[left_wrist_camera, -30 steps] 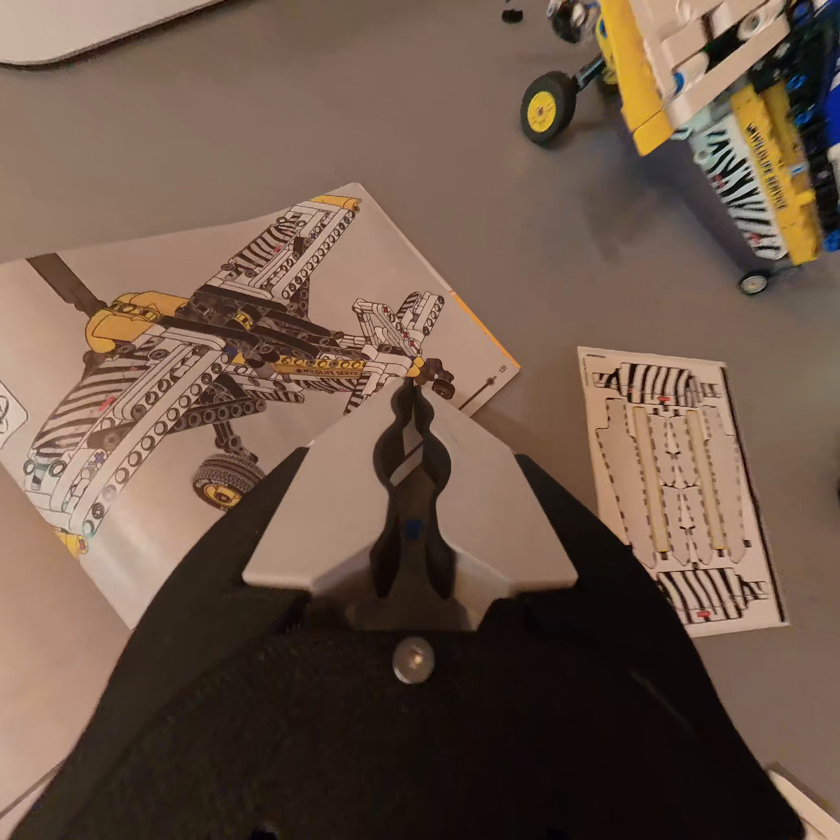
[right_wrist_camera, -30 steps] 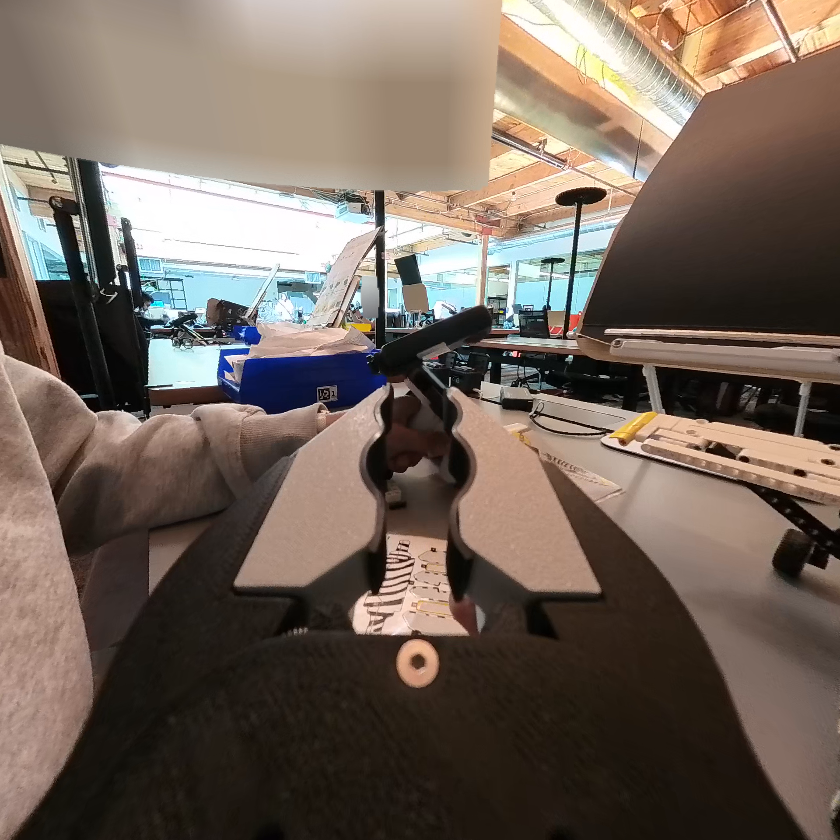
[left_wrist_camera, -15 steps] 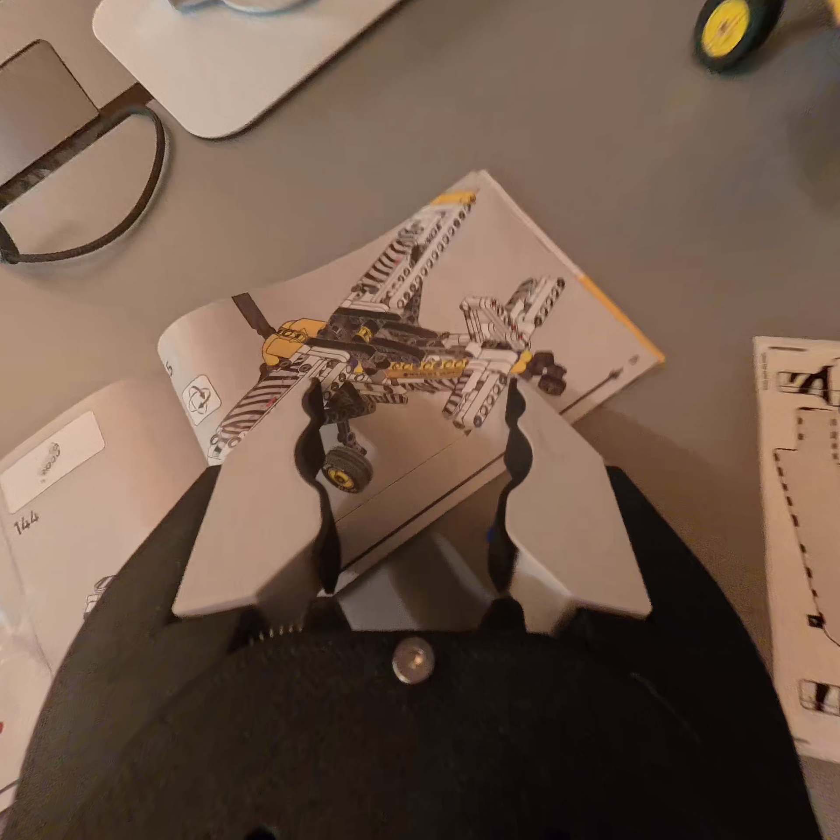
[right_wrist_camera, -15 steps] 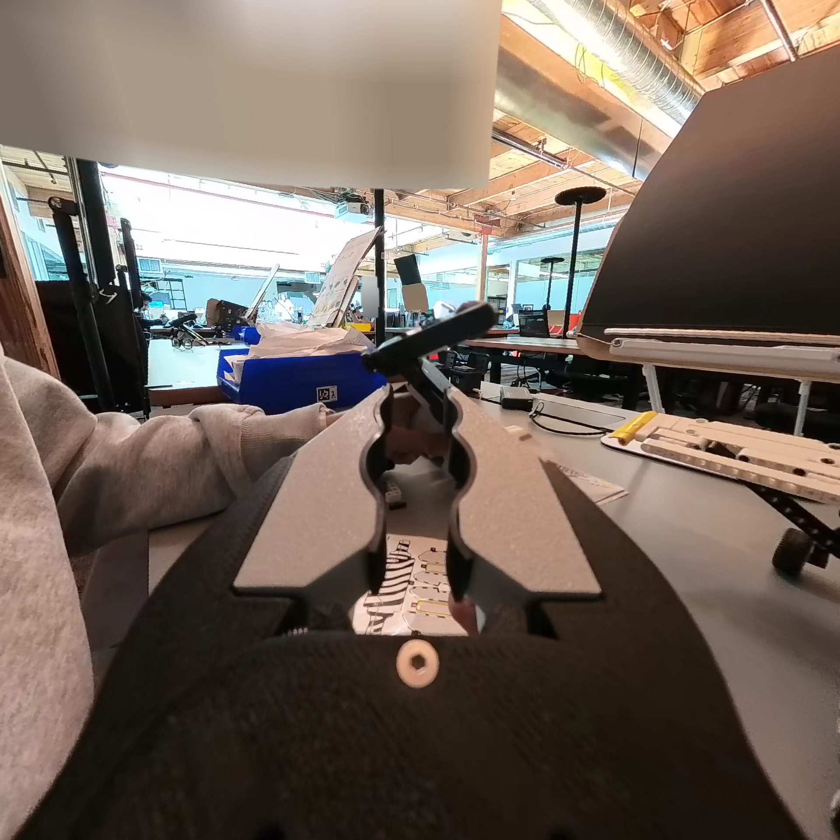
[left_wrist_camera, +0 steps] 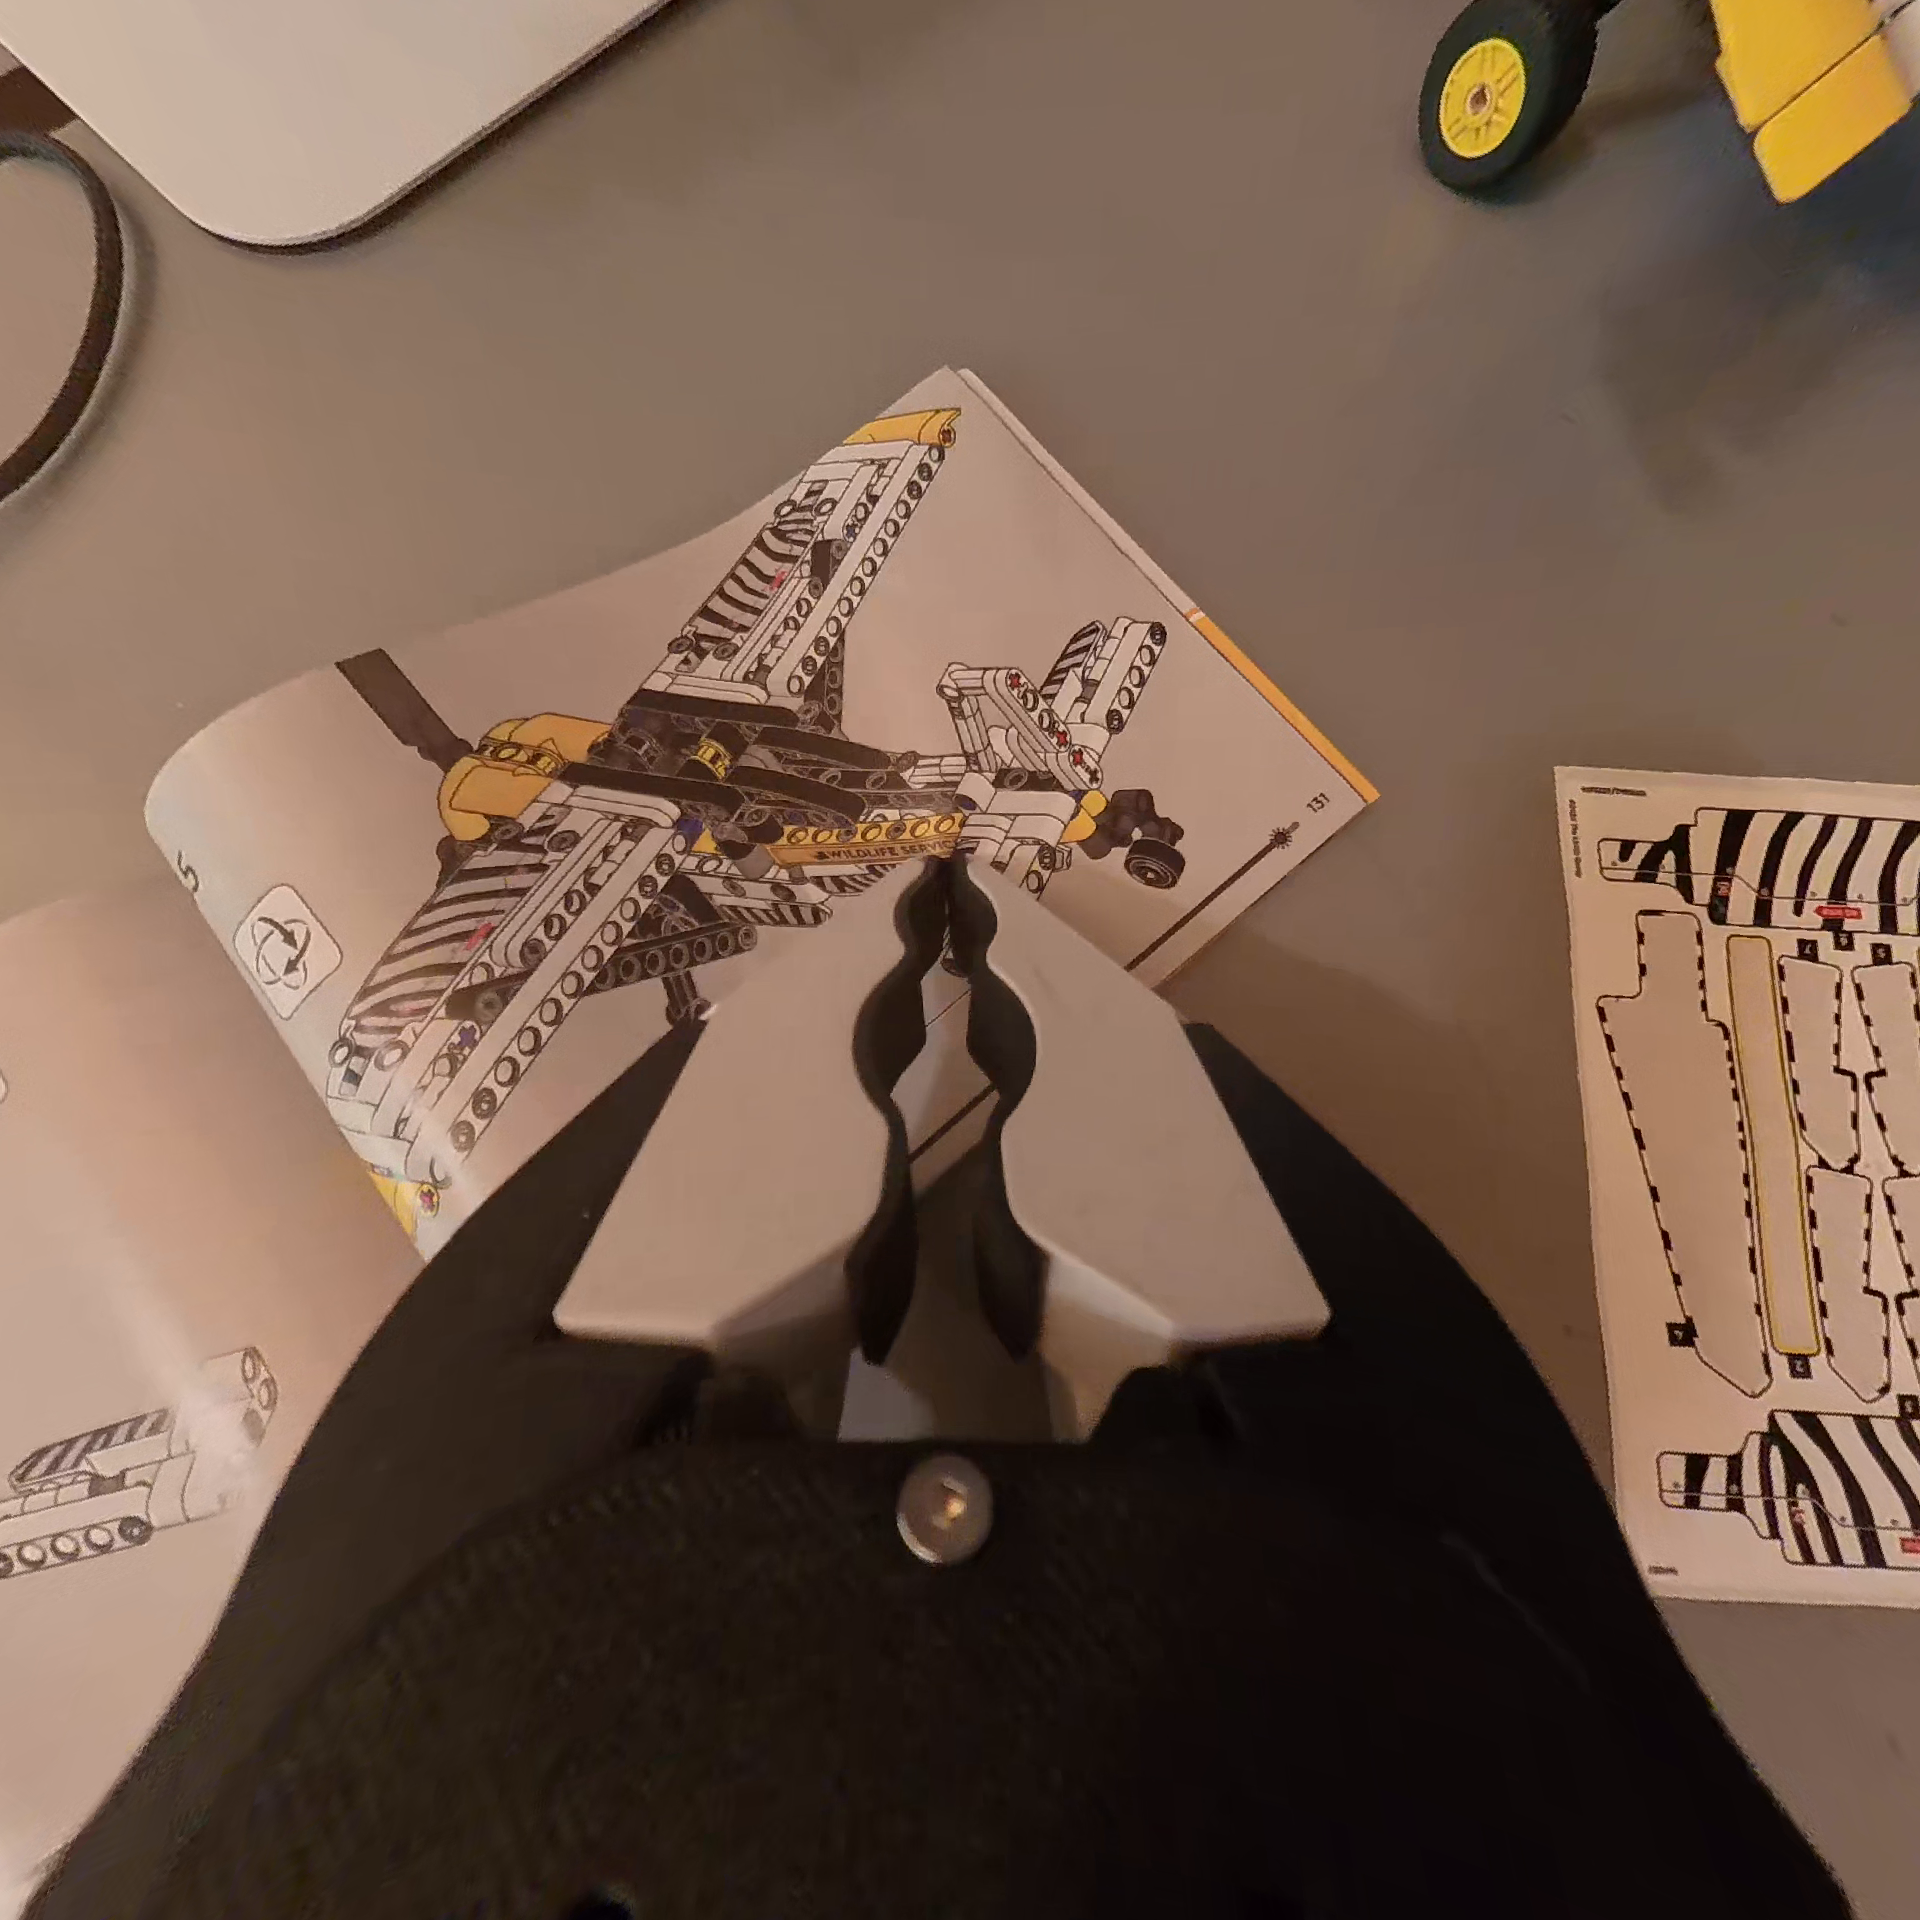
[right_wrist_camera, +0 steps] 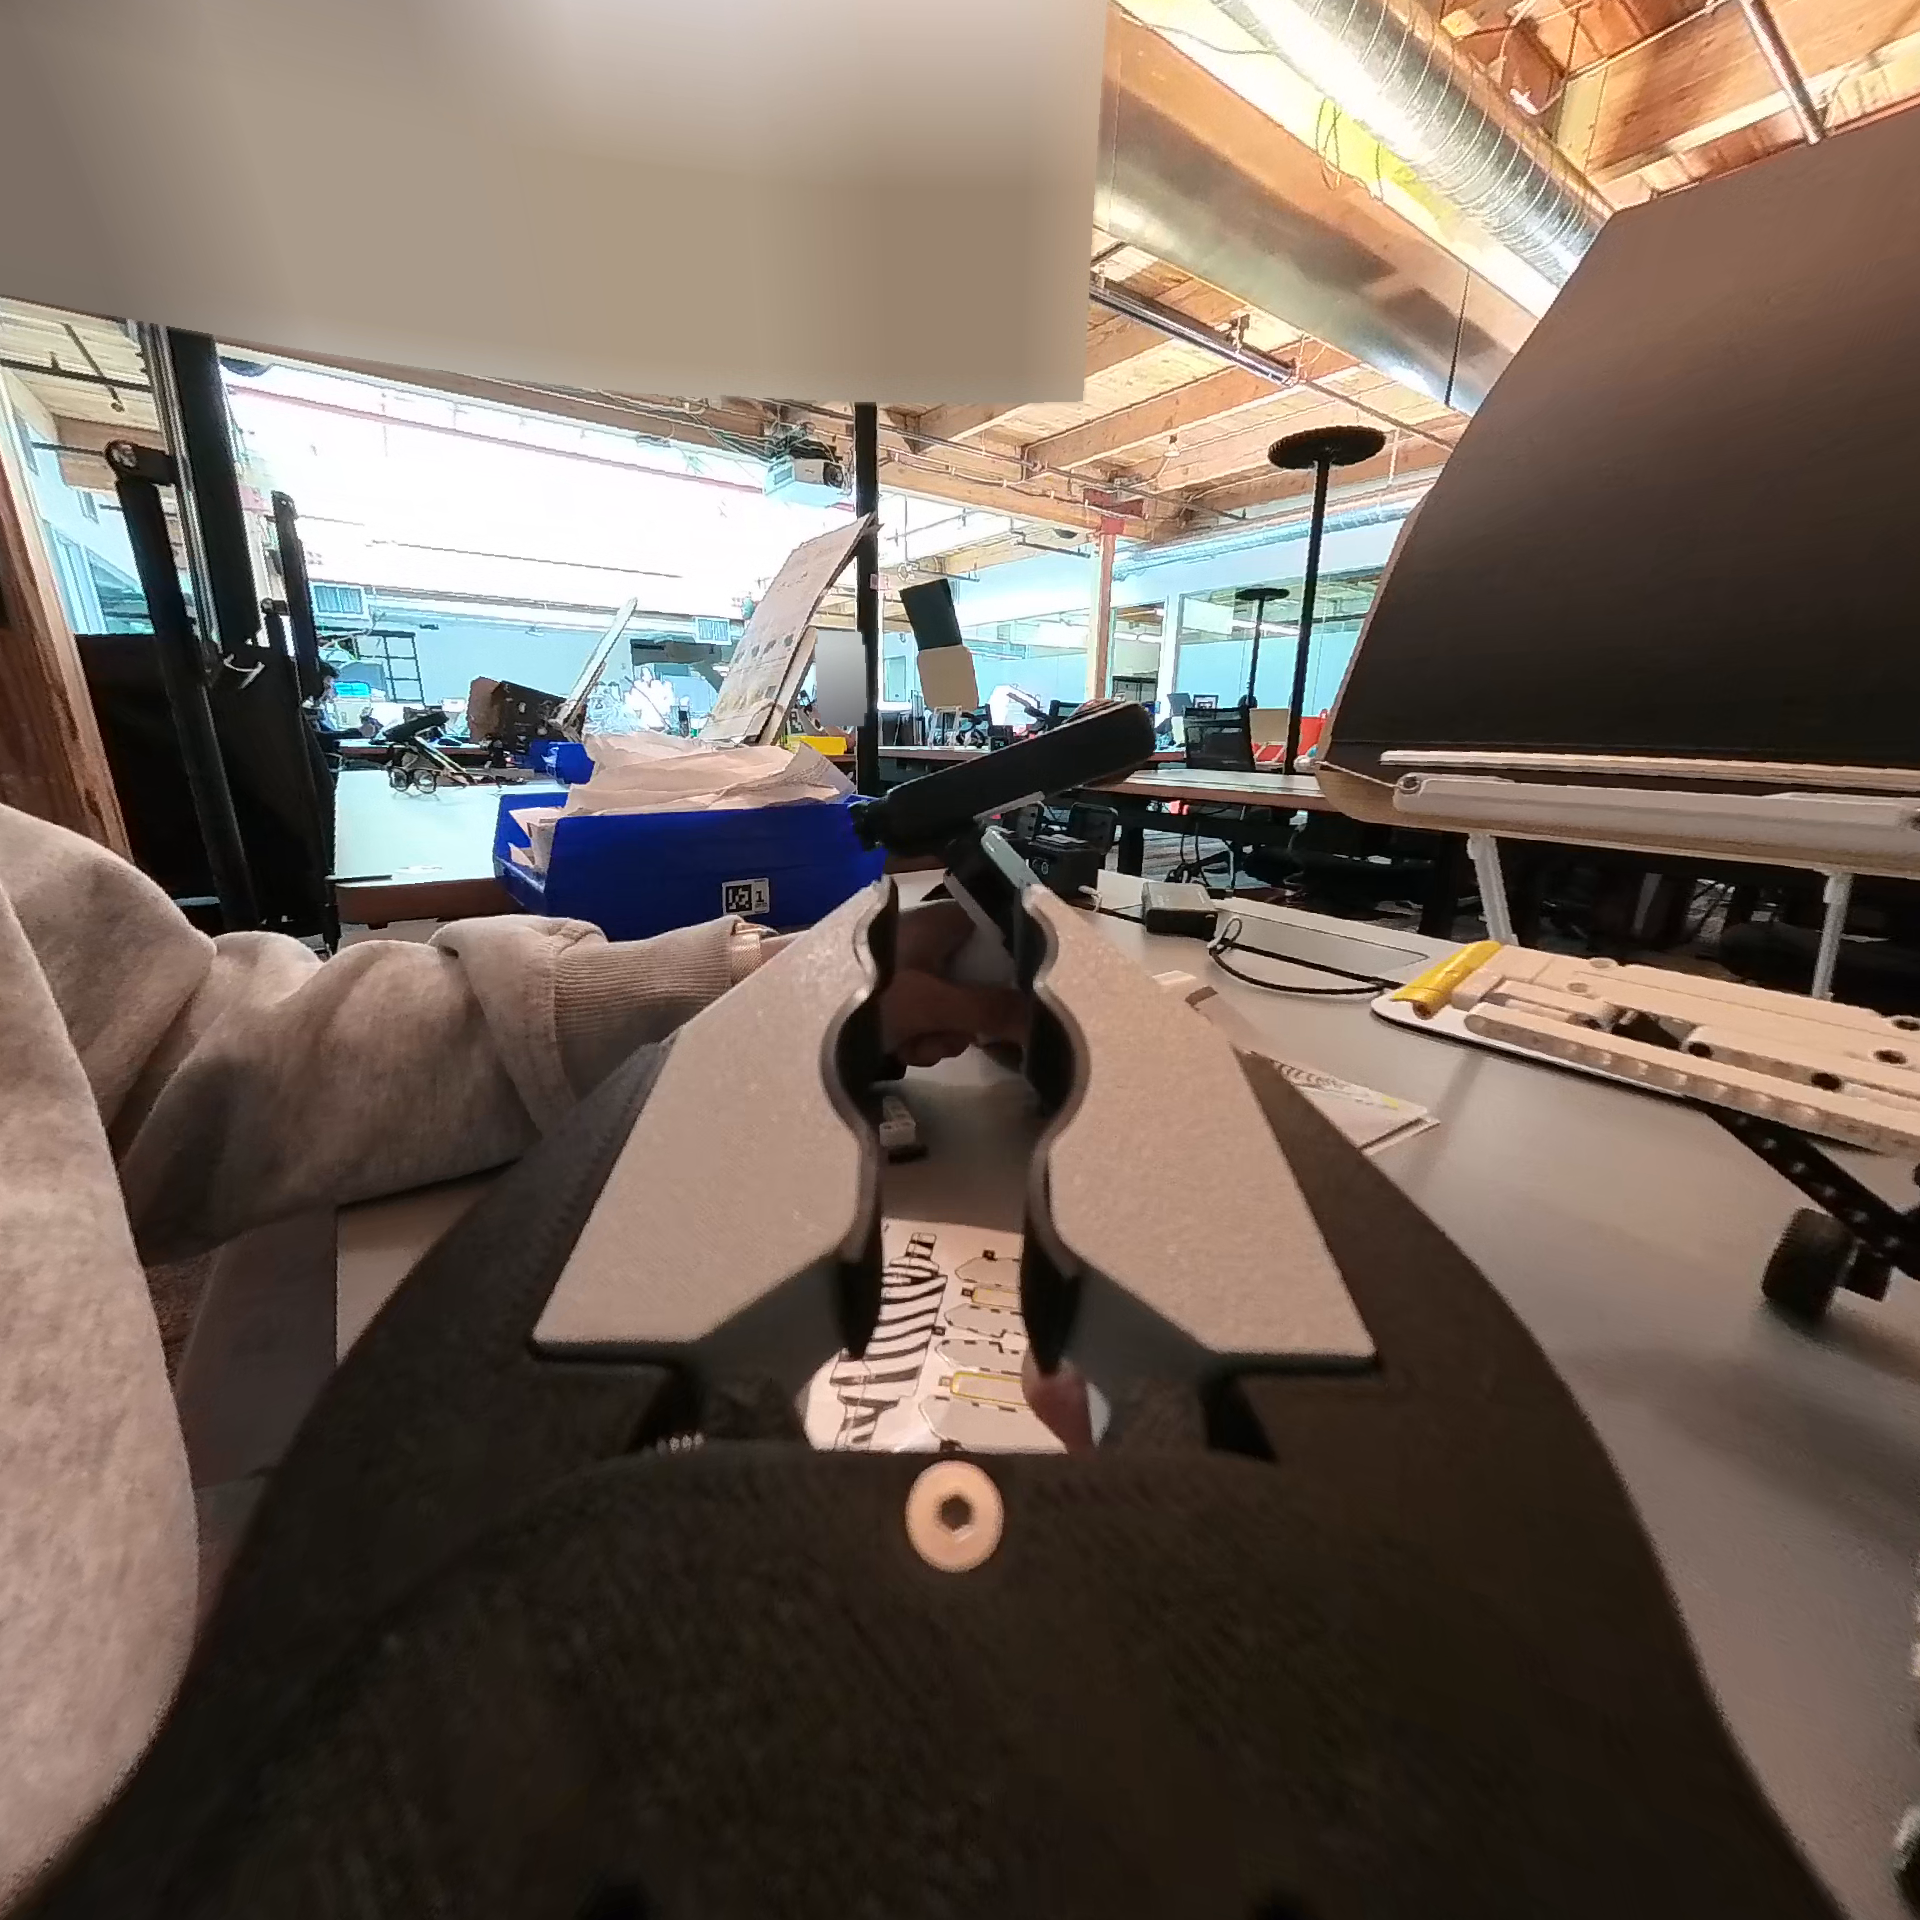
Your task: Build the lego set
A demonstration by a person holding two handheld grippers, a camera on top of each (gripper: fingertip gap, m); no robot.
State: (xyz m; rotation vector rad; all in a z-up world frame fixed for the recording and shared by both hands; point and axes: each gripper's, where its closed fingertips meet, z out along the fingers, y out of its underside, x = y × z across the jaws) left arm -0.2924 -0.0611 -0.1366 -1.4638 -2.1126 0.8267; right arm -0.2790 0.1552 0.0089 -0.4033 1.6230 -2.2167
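Grey worktop (left_wrist_camera: pixel 1039 260): your left gripper (left_wrist_camera: pixel 943 883) jaws are pressed together over the instruction booklet (left_wrist_camera: pixel 790 727); right gripper (right_wrist_camera: pixel 956 914) jaws slightly spread, empty. Pinch one page edge only; plane model (right_wrist_camera: pixel 1662 1039) sits right

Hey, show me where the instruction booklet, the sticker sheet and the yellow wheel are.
instruction booklet (left_wrist_camera: pixel 1049 582): left wrist view, on the bare upper part of the open page.
sticker sheet (left_wrist_camera: pixel 1704 1164): left wrist view, on a long peeled-out outline.
yellow wheel (left_wrist_camera: pixel 1488 96): left wrist view, on the yellow hub.
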